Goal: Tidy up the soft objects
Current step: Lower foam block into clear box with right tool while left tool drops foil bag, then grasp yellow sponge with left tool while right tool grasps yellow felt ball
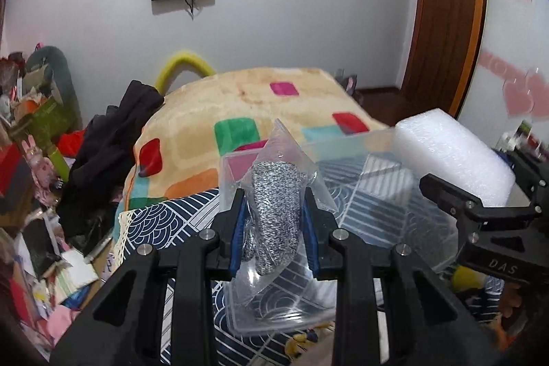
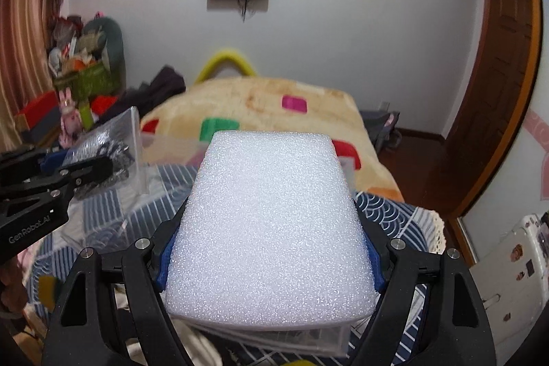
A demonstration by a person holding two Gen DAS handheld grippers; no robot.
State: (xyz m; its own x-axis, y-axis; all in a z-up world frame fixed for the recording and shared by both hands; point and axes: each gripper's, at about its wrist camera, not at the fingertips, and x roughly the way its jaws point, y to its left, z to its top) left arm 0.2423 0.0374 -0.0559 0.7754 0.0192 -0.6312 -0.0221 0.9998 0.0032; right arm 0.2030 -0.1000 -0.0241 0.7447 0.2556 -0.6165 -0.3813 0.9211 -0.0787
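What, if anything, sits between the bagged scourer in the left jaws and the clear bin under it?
Nothing visible does. The left gripper holds the bagged scourer directly above the clear bin, whose open top is unobstructed beneath it. The foam block in the right gripper hangs off to the side, over the bin's far edge.

Clear plastic bag (image 1: 278,194) of silvery-grey mesh scrubber stuff, upright, pinched between left gripper (image 1: 274,222) fingers, above clear plastic bin (image 1: 394,194). White foam block (image 2: 271,222), thick, rectangular, clamped at its sides in right gripper (image 2: 269,249), held over the bin too.
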